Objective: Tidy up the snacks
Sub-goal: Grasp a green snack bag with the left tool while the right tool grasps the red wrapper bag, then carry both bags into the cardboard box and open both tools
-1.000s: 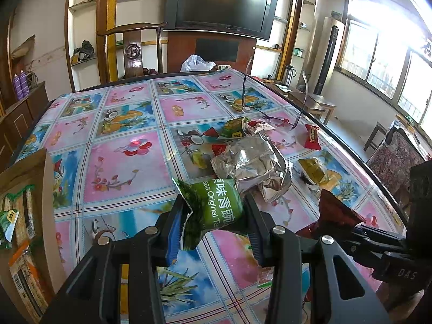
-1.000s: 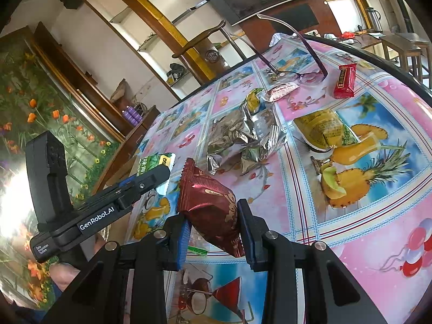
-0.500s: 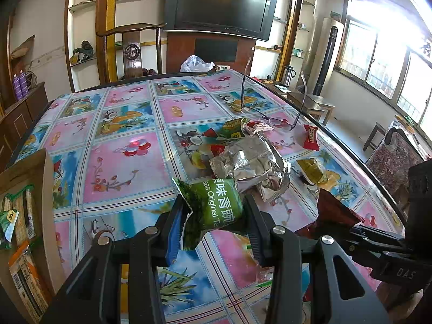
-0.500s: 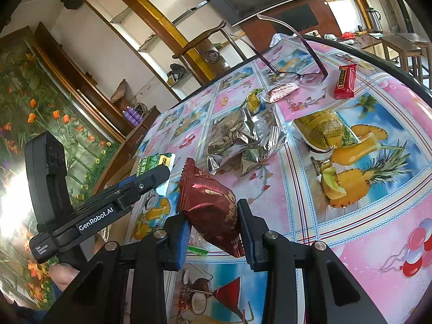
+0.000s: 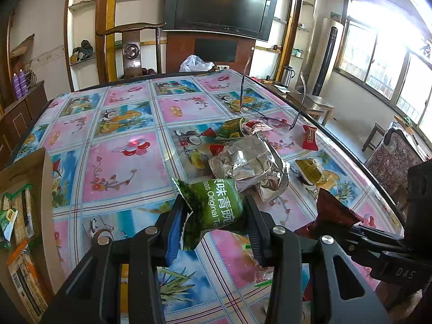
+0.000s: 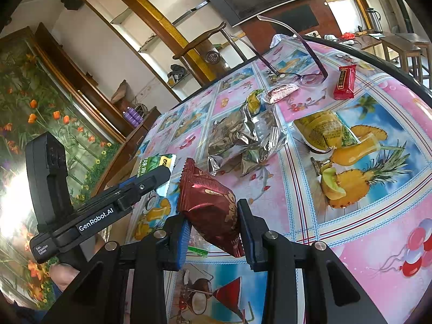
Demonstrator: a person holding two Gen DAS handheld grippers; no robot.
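- Snacks lie scattered on the right half of the fruit-print tablecloth: a crumpled silver foil bag, a yellow-green packet, and a small red bar near the table's dark edge, beside a pair of glasses.
- Left gripper is clenched on a green snack packet, held above the cloth.
- Right gripper is clamped on a dark red packet, just beside the left one.
- A cardboard box holding packets sits at the left; wide bare cloth lies between it and the foil bag.
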